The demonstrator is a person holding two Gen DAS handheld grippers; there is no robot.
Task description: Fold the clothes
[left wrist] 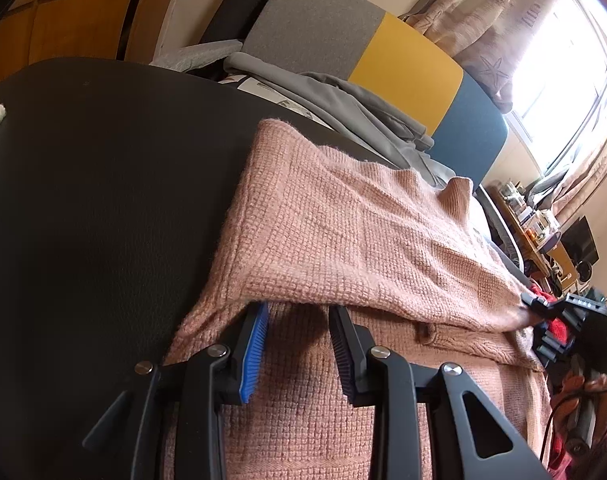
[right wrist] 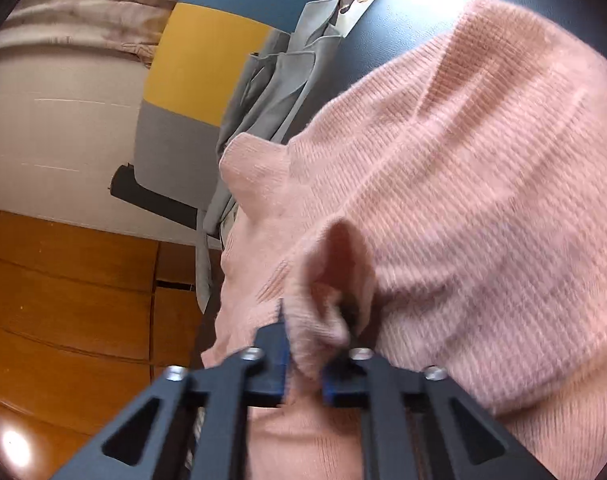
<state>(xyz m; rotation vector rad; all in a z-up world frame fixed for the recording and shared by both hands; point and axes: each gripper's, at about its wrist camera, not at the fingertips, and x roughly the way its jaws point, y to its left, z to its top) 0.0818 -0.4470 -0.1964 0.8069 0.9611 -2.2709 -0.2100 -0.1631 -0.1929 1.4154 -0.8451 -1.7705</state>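
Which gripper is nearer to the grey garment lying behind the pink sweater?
Right. The right gripper pinches the pink sweater at the edge beside the grey garment. The left gripper is under the fold at the sweater's opposite end.

A sweater (left wrist: 343,220) is laid across the table's (left wrist: 83,200) right part; clothes (left wrist: 343,100) are heaped behind it.
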